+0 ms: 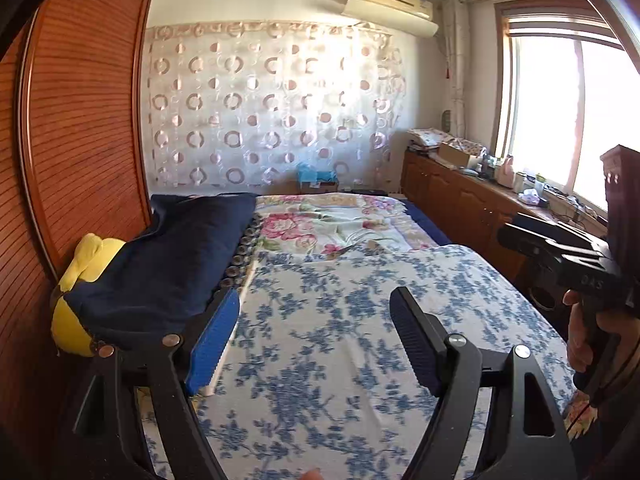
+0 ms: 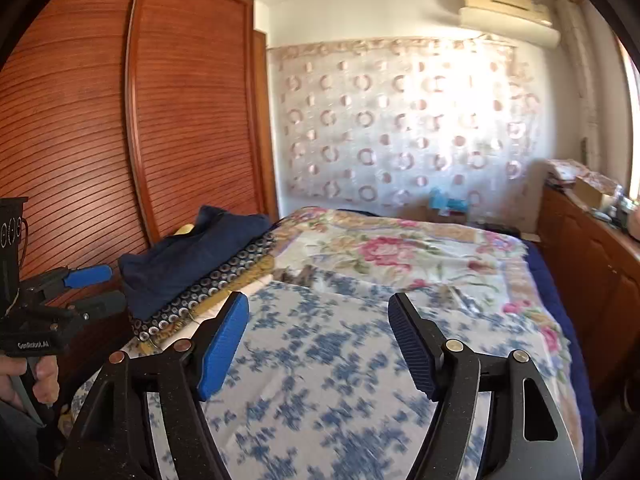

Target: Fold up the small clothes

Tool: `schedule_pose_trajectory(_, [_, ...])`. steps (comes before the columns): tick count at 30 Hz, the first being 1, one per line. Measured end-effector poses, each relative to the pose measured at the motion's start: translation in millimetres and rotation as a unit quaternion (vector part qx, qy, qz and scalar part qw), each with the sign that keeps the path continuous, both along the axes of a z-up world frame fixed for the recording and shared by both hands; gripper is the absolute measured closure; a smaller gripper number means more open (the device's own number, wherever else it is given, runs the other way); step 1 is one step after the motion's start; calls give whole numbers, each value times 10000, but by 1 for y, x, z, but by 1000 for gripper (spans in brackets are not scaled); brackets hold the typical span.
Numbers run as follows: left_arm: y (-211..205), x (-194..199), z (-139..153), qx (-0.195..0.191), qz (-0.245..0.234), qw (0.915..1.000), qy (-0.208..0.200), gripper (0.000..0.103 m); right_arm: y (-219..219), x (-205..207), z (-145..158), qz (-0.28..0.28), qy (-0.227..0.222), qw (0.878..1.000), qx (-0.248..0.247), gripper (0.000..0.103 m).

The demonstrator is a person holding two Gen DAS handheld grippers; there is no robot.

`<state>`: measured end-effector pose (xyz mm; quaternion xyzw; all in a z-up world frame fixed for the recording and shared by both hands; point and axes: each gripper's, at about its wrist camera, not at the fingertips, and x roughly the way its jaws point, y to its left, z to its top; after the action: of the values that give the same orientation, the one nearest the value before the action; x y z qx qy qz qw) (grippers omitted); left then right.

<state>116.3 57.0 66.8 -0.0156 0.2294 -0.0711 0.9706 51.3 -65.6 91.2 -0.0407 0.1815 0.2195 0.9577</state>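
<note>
My left gripper (image 1: 316, 296) is open over the blue-flowered sheet (image 1: 344, 344), and nothing lies between its fingers. My right gripper (image 2: 318, 299) hangs open and empty above the same sheet (image 2: 320, 380). A heap of navy cloth (image 1: 168, 256) lies at the left side of the bed, on a dark cloth with a ring pattern (image 2: 208, 292). Each view shows the other gripper in a hand: the right gripper (image 1: 516, 232) at the right edge, the left gripper (image 2: 118, 285) at the left edge, its jaws apart. A small brownish scrap (image 2: 298, 274) lies mid-bed, too blurred to identify.
A pink-flowered blanket (image 1: 340, 220) covers the far half of the bed. A yellow plush (image 1: 80, 272) sits by the wooden wardrobe (image 1: 80, 120) on the left. A cluttered wooden cabinet (image 1: 460, 196) runs under the window on the right.
</note>
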Motion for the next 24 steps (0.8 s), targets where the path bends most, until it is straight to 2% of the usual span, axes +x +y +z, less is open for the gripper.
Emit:
schedule_pose_trajectory(6, [-20,-22,7,184,48,9996,-186,25,-12,-52,-3,-339,-156,9993,-11,21])
schedule_pose_trajectory(13, [-37,-39,13,183,249,9990,-337,25,-9,-88,-3,-535,-162,9984,87,19])
schedule_pose_trajectory(24, [-47,-43,11,240,345,9983,-399,25,-7,-102,-9,-734,-211,9970,150,19])
